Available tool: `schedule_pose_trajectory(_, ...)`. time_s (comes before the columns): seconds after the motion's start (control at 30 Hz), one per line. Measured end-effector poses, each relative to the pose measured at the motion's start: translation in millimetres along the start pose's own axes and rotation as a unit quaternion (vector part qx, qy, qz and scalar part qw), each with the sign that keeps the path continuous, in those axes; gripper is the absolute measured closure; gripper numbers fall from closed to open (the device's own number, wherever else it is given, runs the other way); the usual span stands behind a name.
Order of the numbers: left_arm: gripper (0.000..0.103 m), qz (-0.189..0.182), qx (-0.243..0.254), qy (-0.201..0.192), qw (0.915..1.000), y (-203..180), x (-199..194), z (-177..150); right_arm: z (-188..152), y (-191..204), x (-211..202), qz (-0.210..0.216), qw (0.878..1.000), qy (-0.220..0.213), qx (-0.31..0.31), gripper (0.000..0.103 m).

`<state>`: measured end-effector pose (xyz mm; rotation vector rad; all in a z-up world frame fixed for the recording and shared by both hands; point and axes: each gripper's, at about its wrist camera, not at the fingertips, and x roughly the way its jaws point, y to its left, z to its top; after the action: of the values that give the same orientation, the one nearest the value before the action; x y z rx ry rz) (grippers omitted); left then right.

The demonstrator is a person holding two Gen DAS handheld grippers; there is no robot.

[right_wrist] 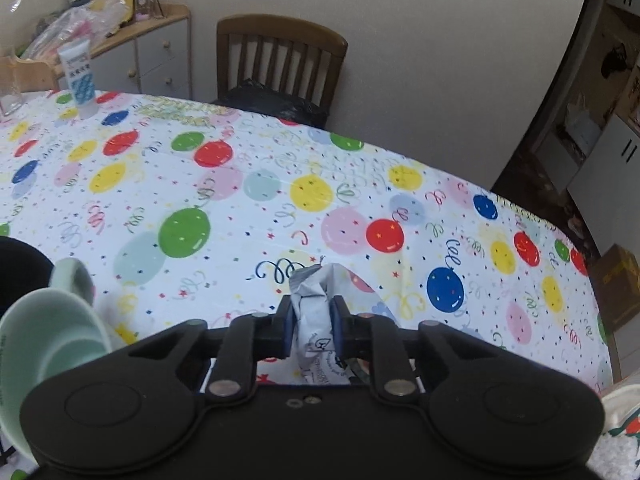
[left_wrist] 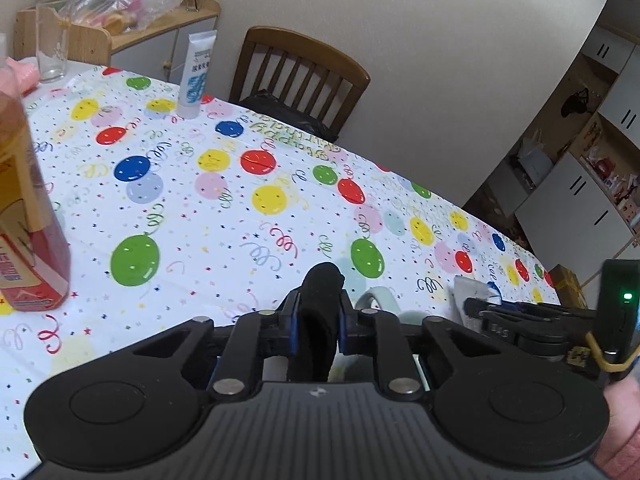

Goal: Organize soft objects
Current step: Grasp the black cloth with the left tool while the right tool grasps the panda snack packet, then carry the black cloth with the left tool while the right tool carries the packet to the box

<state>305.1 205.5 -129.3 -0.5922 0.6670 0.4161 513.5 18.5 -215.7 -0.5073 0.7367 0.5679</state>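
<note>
My left gripper (left_wrist: 318, 312) is shut on a black soft cloth (left_wrist: 320, 304), which sticks up between the fingers and hangs down behind them, held above the balloon-print tablecloth (left_wrist: 224, 208). My right gripper (right_wrist: 311, 320) is shut on a crumpled grey-white printed cloth (right_wrist: 314, 300), also held above the tablecloth (right_wrist: 248, 216). The right gripper also shows at the right edge of the left wrist view (left_wrist: 476, 308), with the grey cloth (left_wrist: 472, 292) in it.
A pale green mug (right_wrist: 48, 332) lies on its side at my left; its handle shows in the left view (left_wrist: 376, 300). An amber bottle (left_wrist: 28, 220), a glass (left_wrist: 52, 40) and a white tube (left_wrist: 196, 76) stand on the table. A wooden chair (left_wrist: 300, 76) is behind it.
</note>
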Motion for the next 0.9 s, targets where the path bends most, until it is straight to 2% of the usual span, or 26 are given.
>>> schedule_pose_trajectory(0.17, 0.088, 0.008, 0.001, -0.009, 0.9999, 7.3, -10.7, -3.3, -2.1, -7.0, -21.3, 0.019, 0.999, -0.02, 0.022, 0.09)
schedule_pose_trajectory(0.47, 0.088, 0.002, 0.015, -0.025, 0.9996, 9.6, -40.4, -3.6, -4.1, -18.3, -76.3, 0.06, 0.994, -0.064, 0.064, 0.091)
schedule_pose_trajectory(0.7, 0.088, -0.013, 0.027, -0.036, 0.9989, 1.6, -70.6, -0.1, -8.2, -35.2, -122.0, 0.103, 0.984, -0.087, 0.113, 0.091)
schedule_pose_trajectory(0.9, 0.088, -0.034, 0.047, -0.041, 0.9975, -17.4, -100.5, -1.2, -20.1, -44.2, -169.8, 0.136, 0.978, -0.103, 0.121, 0.091)
